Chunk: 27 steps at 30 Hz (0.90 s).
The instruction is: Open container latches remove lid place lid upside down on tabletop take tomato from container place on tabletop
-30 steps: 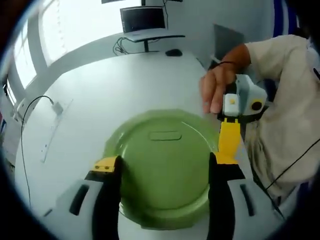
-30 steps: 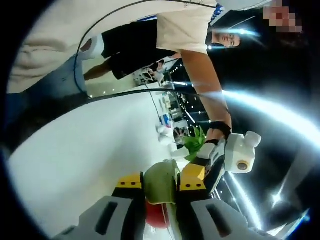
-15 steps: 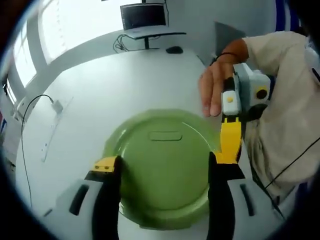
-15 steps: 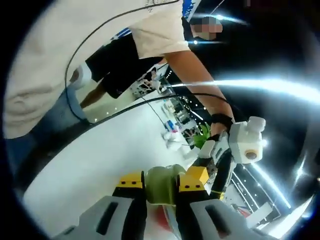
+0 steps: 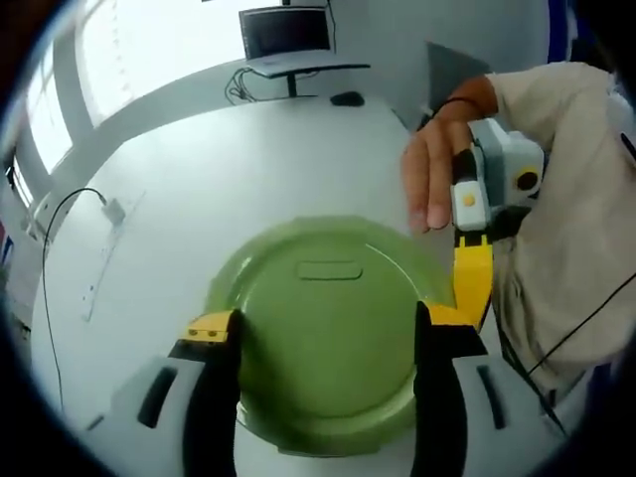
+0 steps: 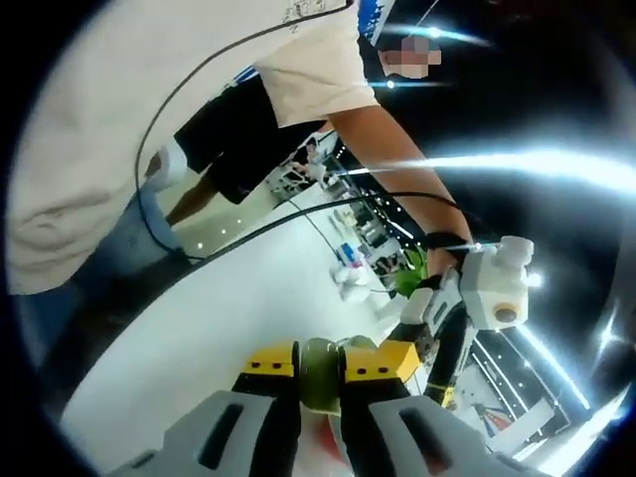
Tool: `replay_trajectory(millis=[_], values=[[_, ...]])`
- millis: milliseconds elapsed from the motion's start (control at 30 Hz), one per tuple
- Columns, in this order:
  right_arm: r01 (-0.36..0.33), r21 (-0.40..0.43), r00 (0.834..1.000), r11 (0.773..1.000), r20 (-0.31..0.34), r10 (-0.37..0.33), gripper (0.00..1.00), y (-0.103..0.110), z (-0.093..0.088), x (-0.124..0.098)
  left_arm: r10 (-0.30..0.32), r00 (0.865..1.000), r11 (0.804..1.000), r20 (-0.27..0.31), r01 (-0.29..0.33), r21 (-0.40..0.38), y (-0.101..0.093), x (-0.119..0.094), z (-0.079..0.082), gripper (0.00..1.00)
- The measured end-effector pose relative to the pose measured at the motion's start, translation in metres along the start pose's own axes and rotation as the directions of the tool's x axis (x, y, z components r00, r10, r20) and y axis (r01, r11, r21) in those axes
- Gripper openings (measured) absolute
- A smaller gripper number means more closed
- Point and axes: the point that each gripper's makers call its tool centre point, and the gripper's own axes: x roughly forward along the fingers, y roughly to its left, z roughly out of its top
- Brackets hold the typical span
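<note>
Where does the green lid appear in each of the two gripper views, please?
Left gripper view: the green lid lies low in the middle, between that view's own jaws.
Right gripper view: its edge sits at bottom centre, pinched between the yellow-tipped jaws.
Shared landmark: the white tabletop.

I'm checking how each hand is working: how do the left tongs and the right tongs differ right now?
The left tongs stand wide open, one jaw on each side of the green lid; the right tongs are pinched nearly shut on a green edge piece. The left tongs look down across the lid's top and the white table; the right tongs sit at the rim, tilted up toward the person. Both have yellow tips on black jaws.
</note>
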Motion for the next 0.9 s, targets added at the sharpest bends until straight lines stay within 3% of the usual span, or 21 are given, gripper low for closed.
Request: replay_trajectory(millis=[233,433,567,900], values=[[-0.010,0.010,1.000,1.000,-0.009,0.010,0.14,0.000,0.001,-0.001,-0.001,1.000,1.000,-0.010,0.001,0.002,0.002,0.001,0.001,0.65],[0.075,0.120,0.997,0.990,0.022,-0.078,0.21,-0.021,0.020,-0.008,-0.002,1.000,1.000,-0.007,0.002,0.006,0.001,-0.001,0.000,0.65],[0.145,0.093,0.989,0.985,0.022,-0.148,0.22,-0.033,0.029,-0.014,-0.002,1.000,1.000,-0.004,0.002,0.007,0.000,-0.002,0.000,0.65],[0.194,0.100,0.981,0.976,0.013,-0.196,0.30,-0.050,0.051,-0.020,-0.002,1.000,1.000,-0.003,0.002,0.005,-0.003,-0.005,0.000,0.65]])
